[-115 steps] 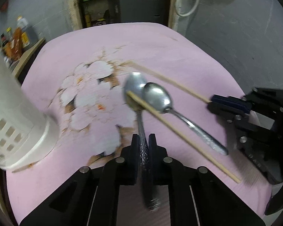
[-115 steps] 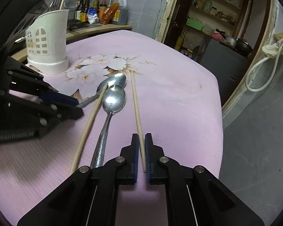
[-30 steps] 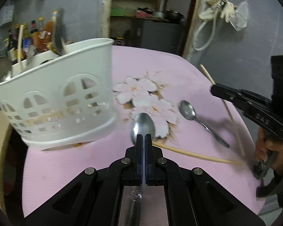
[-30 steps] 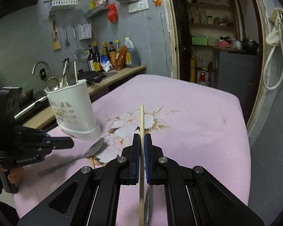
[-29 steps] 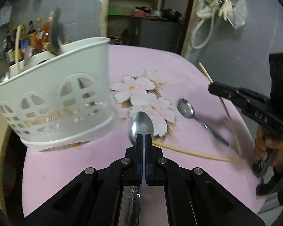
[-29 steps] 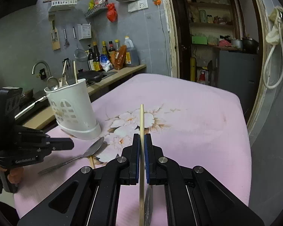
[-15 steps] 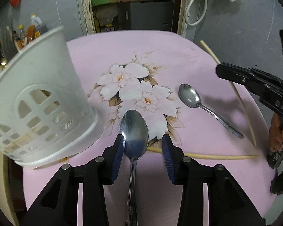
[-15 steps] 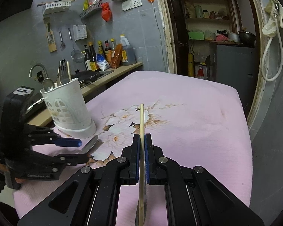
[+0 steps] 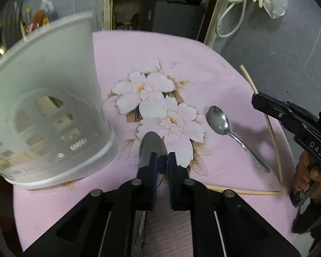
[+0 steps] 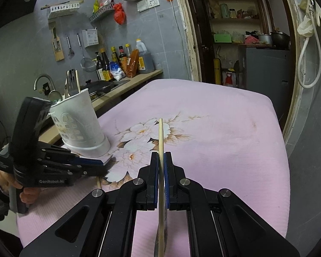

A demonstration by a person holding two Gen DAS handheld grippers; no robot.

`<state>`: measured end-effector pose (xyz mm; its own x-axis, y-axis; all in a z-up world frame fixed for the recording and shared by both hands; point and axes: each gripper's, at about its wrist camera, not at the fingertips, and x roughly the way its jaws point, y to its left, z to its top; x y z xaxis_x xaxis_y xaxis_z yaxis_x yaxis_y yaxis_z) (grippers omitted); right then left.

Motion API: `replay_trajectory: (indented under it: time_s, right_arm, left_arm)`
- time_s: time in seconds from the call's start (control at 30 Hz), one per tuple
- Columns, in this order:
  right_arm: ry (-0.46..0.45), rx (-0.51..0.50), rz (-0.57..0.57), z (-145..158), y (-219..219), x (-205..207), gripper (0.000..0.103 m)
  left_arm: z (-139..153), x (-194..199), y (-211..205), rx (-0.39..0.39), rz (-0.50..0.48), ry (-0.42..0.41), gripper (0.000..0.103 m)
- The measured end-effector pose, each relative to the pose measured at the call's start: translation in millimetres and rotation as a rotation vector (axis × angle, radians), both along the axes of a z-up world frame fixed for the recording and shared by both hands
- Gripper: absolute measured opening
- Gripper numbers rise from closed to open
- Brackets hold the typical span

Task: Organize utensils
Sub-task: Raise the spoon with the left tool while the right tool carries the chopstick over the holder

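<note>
My left gripper [image 9: 161, 157] points down at the pink floral tablecloth [image 9: 203, 68]. Its jaws are closing on a metal spoon [image 9: 152, 147], whose bowl sticks out ahead of the fingertips. The spoon's handle runs back under the gripper. The white slotted utensil holder [image 9: 47, 107] stands close on the left, blurred. My right gripper [image 10: 160, 156] is shut on a wooden chopstick [image 10: 160, 137] and holds it above the table, pointing forward. In the right wrist view the holder [image 10: 79, 126] has utensils standing in it, and the left gripper [image 10: 106, 163] is just beside its base.
A second spoon [image 9: 219, 121] and a second chopstick [image 9: 246, 192] lie on the cloth between the two grippers. A counter [image 10: 126, 83] with bottles and a sink runs behind the holder. The table's right edge drops off toward a grey wall and a doorway.
The left jaws, shut on the spoon a second ago, opened wide and have come back in around it. The holder looms larger on the left. The right gripper still holds its chopstick.
</note>
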<state>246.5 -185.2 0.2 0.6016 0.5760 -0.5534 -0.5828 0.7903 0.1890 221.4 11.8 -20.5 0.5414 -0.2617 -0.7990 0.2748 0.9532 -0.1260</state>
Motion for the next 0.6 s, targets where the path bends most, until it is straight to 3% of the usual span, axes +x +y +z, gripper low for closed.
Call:
replay_trajectory:
  time_s: [0.27, 0.6]
  right_arm:
    - [-0.01, -0.008, 0.003, 1.5, 4.7, -4.2, 0.003]
    - [-0.004, -0.006, 0.011, 0.6, 9.4, -3.8, 0.003]
  left_arm:
    - [11.0, -24.4, 11.7, 0.012, 0.018, -0.063, 0.0]
    - [6.8, -24.6, 33.9, 0.027, 0.038, -0.024, 0.0]
